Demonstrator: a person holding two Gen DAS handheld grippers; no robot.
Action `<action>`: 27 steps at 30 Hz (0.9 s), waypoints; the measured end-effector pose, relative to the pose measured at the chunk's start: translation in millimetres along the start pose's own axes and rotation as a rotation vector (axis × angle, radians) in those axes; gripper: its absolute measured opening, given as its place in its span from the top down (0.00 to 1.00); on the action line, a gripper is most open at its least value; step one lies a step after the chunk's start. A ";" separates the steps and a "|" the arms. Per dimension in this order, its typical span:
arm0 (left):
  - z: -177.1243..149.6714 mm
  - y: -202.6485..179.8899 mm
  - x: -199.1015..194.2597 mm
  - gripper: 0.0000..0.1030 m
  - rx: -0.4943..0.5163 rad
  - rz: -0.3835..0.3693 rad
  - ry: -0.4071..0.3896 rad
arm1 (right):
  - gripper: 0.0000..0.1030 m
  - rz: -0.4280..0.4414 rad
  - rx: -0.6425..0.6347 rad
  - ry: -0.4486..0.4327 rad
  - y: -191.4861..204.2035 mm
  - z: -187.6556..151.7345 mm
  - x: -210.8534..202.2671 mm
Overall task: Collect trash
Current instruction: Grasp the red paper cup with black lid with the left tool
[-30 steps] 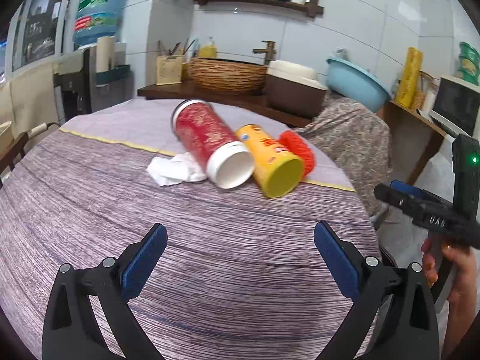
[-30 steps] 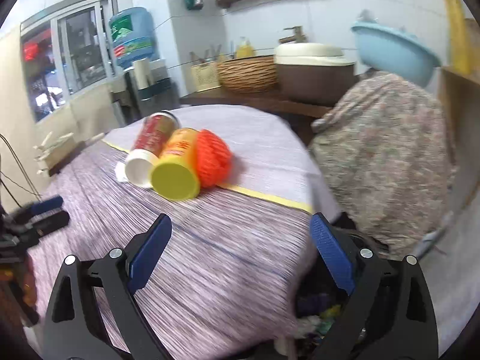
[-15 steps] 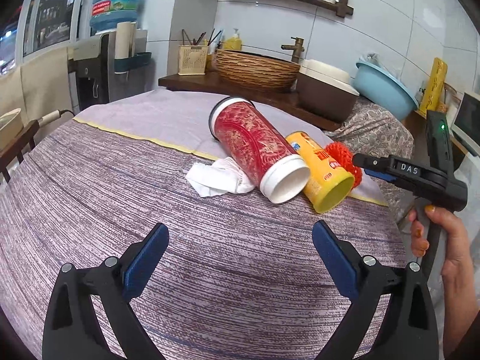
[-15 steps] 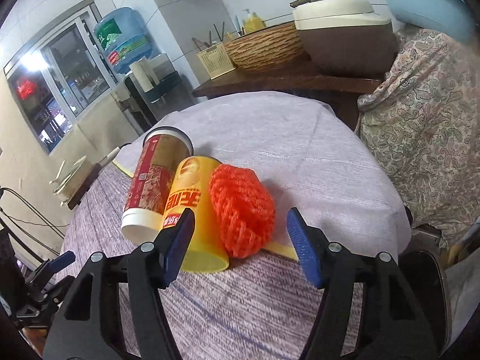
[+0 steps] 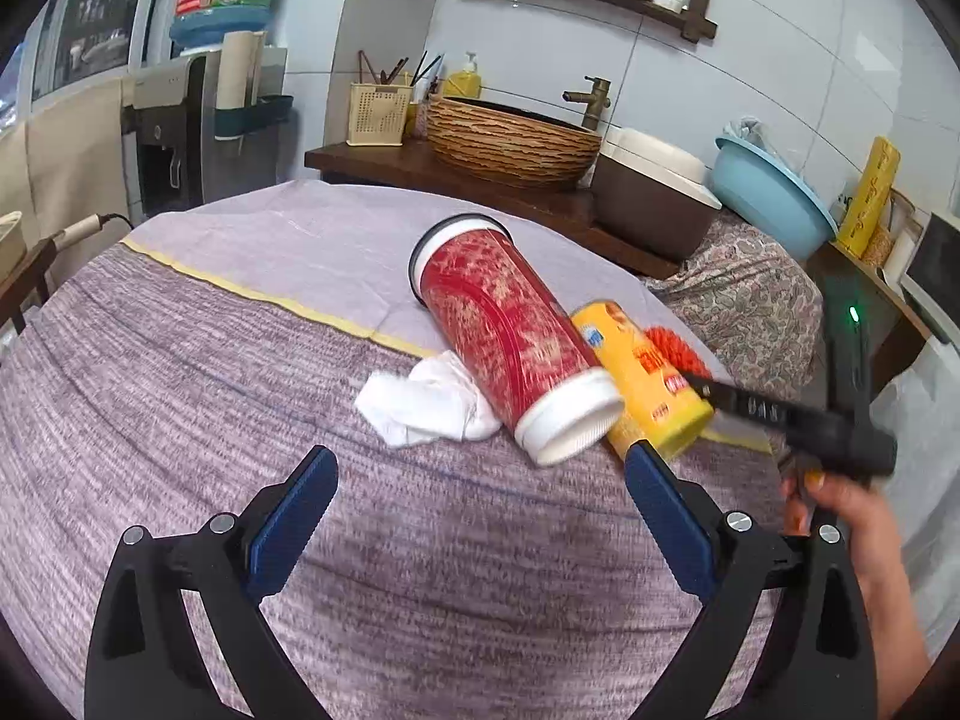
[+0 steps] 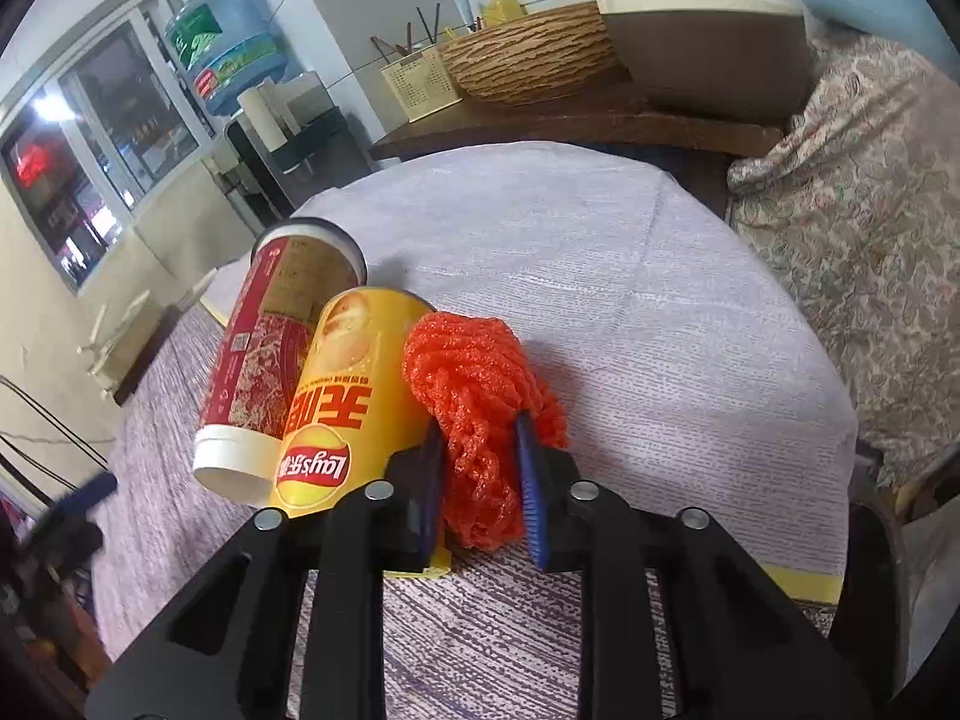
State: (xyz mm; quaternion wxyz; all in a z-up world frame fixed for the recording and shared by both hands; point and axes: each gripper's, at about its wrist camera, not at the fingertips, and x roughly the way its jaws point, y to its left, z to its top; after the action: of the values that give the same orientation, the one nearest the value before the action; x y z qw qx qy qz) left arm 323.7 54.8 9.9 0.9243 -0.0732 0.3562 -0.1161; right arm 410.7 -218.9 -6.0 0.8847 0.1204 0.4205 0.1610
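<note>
Now the right tongs (image 6: 480,468) are closing around the orange foam fruit net (image 6: 474,396), which lies on the table (image 6: 600,276) against the yellow Lay's chip can (image 6: 342,396), likely first trash picked. Left tongs (image 5: 480,516) hover wide open, empty, short of the crumpled tissue (image 5: 426,402).

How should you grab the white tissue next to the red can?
Pinch the crumpled tissue at its raised middle folds, coming from above and from its open left side. It lies flat and soft on the tablecloth, and the red can blocks its right edge. The open left gripper is nearest.
</note>
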 end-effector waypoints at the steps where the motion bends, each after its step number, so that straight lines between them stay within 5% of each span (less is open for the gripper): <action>1: 9.3 1.2 5.2 0.08 -0.008 -0.011 0.014 | 0.81 -0.012 -0.022 -0.012 3.8 -1.2 -1.8; 13: 98.4 4.3 98.0 0.06 -0.092 -0.032 0.223 | 0.83 -0.088 -0.163 -0.092 26.0 -7.0 -28.9; 20: 110.5 11.6 153.3 0.06 -0.193 -0.057 0.387 | 0.83 -0.089 -0.166 -0.093 25.7 -12.2 -29.6; 24: 109.4 7.1 166.5 0.06 -0.176 -0.027 0.416 | 0.83 -0.090 -0.173 -0.096 26.4 -13.3 -31.0; 27: 107.9 6.7 171.2 0.17 -0.178 -0.004 0.422 | 0.83 -0.097 -0.186 -0.102 28.5 -15.1 -32.5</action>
State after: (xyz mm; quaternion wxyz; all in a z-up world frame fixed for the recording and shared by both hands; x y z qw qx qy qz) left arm 520.8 21.2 -22.0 0.8189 -0.1293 0.5504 -0.0986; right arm 374.3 -204.0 17.5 0.9190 0.0253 0.3636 0.1501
